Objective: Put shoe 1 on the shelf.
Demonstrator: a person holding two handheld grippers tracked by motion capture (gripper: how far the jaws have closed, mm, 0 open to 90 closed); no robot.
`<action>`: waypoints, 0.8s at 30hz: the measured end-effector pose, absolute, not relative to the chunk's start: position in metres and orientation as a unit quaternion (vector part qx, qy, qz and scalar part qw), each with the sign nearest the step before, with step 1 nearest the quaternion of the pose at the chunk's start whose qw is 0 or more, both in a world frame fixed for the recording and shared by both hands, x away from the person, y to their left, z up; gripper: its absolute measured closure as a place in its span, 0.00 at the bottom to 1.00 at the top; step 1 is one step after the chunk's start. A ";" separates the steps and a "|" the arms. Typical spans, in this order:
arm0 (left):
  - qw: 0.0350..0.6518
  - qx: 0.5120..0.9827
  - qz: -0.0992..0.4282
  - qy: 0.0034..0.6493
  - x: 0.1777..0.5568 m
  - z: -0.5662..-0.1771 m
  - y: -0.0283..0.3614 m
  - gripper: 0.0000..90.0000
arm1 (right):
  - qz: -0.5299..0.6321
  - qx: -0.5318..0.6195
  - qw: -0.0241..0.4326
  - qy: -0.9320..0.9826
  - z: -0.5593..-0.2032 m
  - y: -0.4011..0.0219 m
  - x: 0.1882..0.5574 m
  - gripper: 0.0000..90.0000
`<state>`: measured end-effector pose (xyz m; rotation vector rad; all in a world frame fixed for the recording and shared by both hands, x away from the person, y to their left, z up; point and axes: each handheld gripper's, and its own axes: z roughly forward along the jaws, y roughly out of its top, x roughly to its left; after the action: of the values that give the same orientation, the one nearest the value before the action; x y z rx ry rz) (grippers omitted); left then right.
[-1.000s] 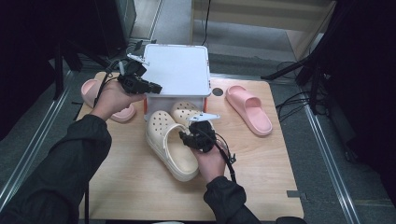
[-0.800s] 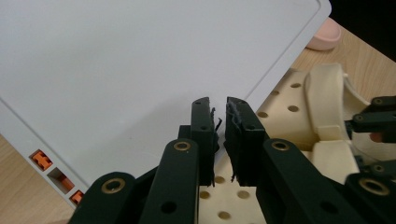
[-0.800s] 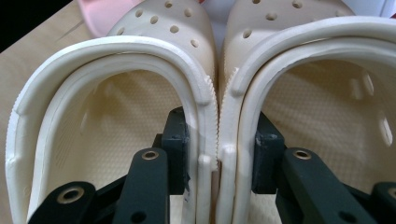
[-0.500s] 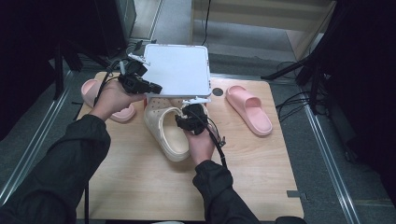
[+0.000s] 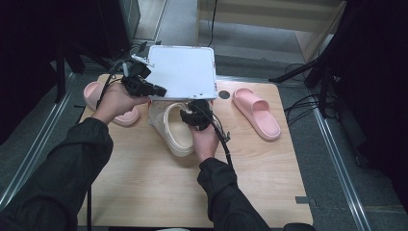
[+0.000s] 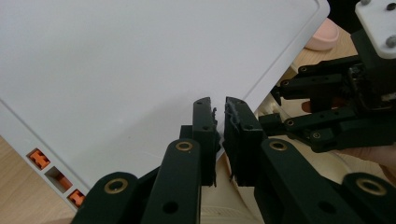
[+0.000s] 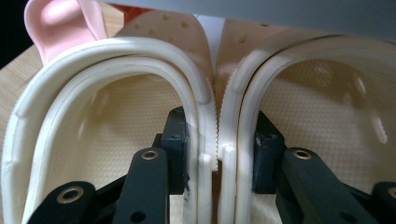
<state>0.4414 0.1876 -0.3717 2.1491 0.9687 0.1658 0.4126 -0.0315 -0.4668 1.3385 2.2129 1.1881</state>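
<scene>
Both tongs grip: right gripper (image 7: pixel 216 154) pinches the cream clogs (image 5: pixel 175 130) together, toes toward the table's far edge under the white lid (image 5: pixel 183 72) the left gripper (image 6: pixel 220 135) clamps, lifted

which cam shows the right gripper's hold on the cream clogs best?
Right gripper view: the right gripper clamps the adjoining side walls of both cream clogs together. The high view shows it at the clogs beneath the raised white lid, contact hidden. The left gripper view catches the right gripper's body only.
</scene>
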 end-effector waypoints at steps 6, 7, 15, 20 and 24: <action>0.377 0.843 0.066 0.378 0.442 -0.371 0.187 0.92 | 0.409 0.473 0.157 0.764 -0.471 -0.030 0.414 0.73; 0.377 0.843 0.066 0.378 0.442 -0.371 0.187 0.92 | 0.407 0.474 0.162 0.764 -0.472 -0.029 0.414 0.73; 0.375 0.844 0.067 0.378 0.442 -0.371 0.187 0.92 | 0.407 0.490 0.164 0.753 -0.484 -0.023 0.419 0.73; 0.376 0.844 0.064 0.378 0.442 -0.371 0.187 0.92 | 0.411 0.494 0.166 0.748 -0.488 -0.022 0.421 0.73; 0.376 0.843 0.065 0.379 0.442 -0.371 0.187 0.92 | 0.413 0.493 0.167 0.748 -0.490 -0.022 0.419 0.72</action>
<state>0.4420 0.1875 -0.3709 2.1576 0.9690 0.1656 0.4194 -0.0224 -0.4895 1.4024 2.1270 1.1738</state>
